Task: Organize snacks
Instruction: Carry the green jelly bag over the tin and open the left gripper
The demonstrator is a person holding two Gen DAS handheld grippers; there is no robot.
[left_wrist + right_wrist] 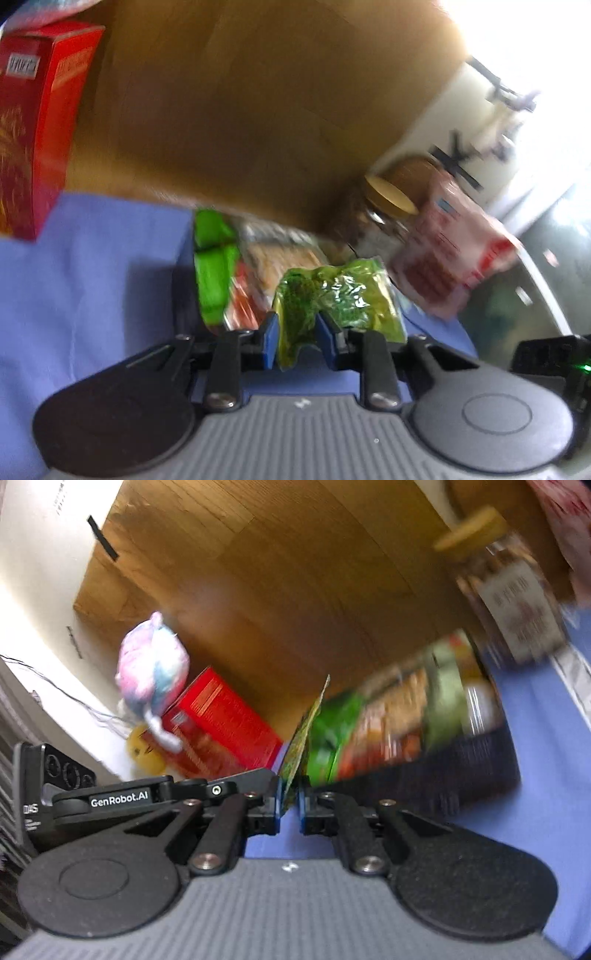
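Note:
My left gripper is shut on a crinkled yellow-green snack packet and holds it above the blue cloth. My right gripper is shut on the thin edge of a green-yellow packet, seen edge-on; my left gripper's body shows beside it. Ahead of both lies a black basket with a green-and-orange snack bag, also in the right wrist view. Both views are blurred.
A red box stands on the cloth at the left, also in the right wrist view with a pink-blue plush toy against it. A jar with a tan lid and a pink-red bag are at the right. Behind is wooden floor.

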